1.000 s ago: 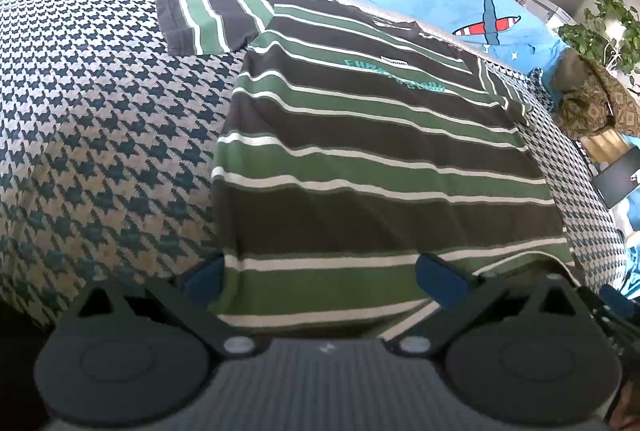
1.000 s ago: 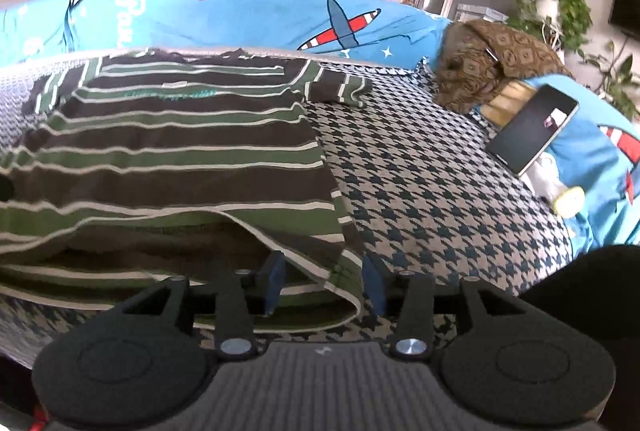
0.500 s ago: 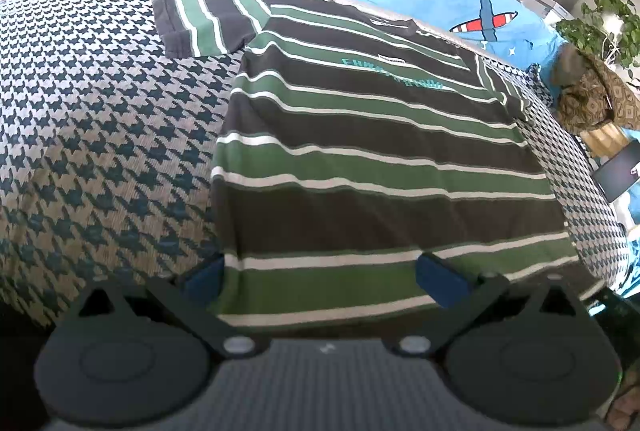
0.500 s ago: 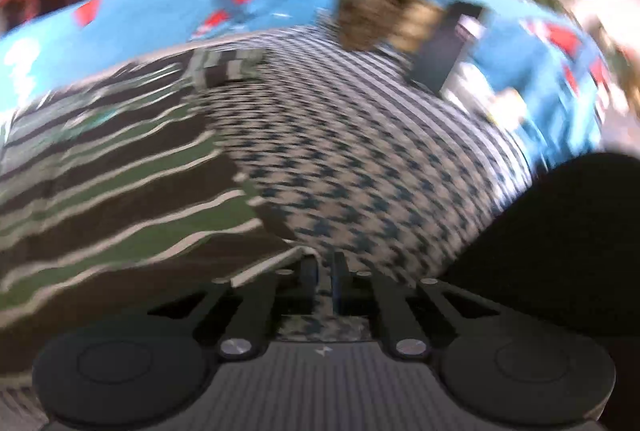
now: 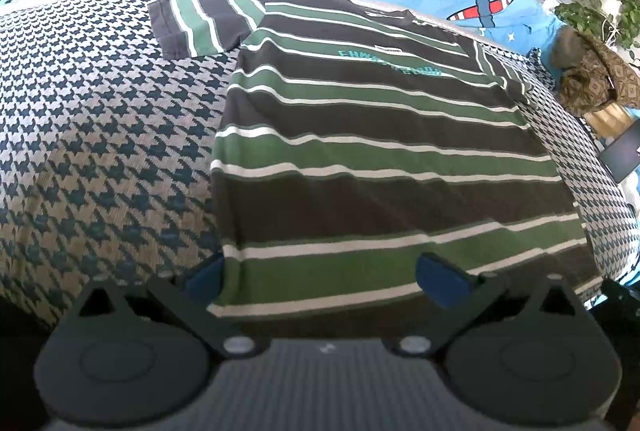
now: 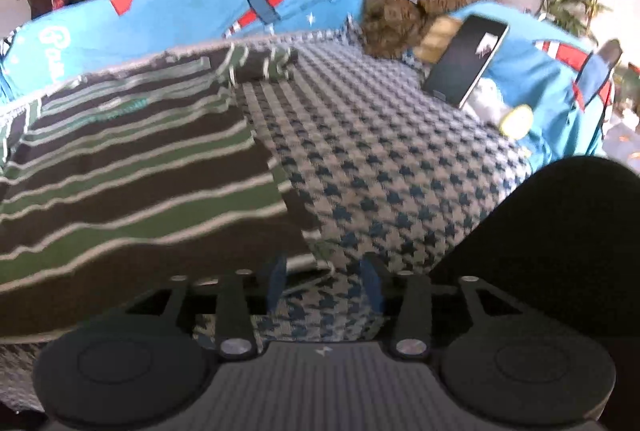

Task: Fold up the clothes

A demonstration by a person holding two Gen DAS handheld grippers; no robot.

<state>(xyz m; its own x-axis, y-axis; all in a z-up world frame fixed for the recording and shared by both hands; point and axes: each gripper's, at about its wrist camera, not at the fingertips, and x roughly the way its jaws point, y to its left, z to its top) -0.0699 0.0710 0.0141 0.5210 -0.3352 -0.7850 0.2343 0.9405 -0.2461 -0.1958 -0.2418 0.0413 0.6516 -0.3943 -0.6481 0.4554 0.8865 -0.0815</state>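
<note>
Left wrist view shows the striped T-shirt (image 5: 372, 159) spread flat on a houndstooth blanket (image 5: 100, 151), collar toward the far side, with one short sleeve (image 5: 200, 21) laid out to the left and teal lettering across the chest. Its hem lies nearest the camera. The left gripper (image 5: 322, 277) has its fingers (image 5: 440, 281) spread wide, one at the shirt's left edge and the other over the lower hem, gripping nothing. In the right wrist view the same shirt (image 6: 132, 159) fills the left half, its right edge running diagonally down to the right gripper (image 6: 322, 285). That gripper's fingers (image 6: 276, 281) stand parted; the shirt's lower corner lies just beside them, though blur makes contact hard to judge. Beyond the blanket sits a blue airplane-print cover (image 6: 192, 7), a brown patterned cloth heap (image 6: 404, 3) and a dark tablet (image 6: 466, 59) propped at the right.
</note>
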